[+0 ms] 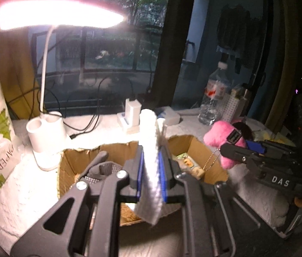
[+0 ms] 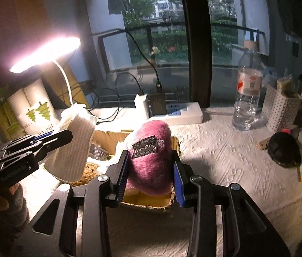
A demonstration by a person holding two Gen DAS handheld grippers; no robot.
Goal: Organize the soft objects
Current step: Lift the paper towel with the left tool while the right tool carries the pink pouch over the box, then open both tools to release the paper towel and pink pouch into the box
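Pinched flat between the blue pads of the left gripper is a white ribbed cloth, folded and standing almost upright, with its lower end hanging below the jaws. It is gripped near the middle, probably so that both ends stay free and it can drop cleanly. Directly under it lies the open cardboard box, which already contains some soft things, so I judge the box to be the collecting place.

On the other side, the right gripper squeezes a pink plush toy from its two sides; the plush bulges between the pads and carries a small dark label. It also hovers over the same box. Its bead chain hangs down toward the box.

Around the box, on the white textured tablecloth, stand a lit desk lamp, a power strip and a water bottle, all apart from the grippers.
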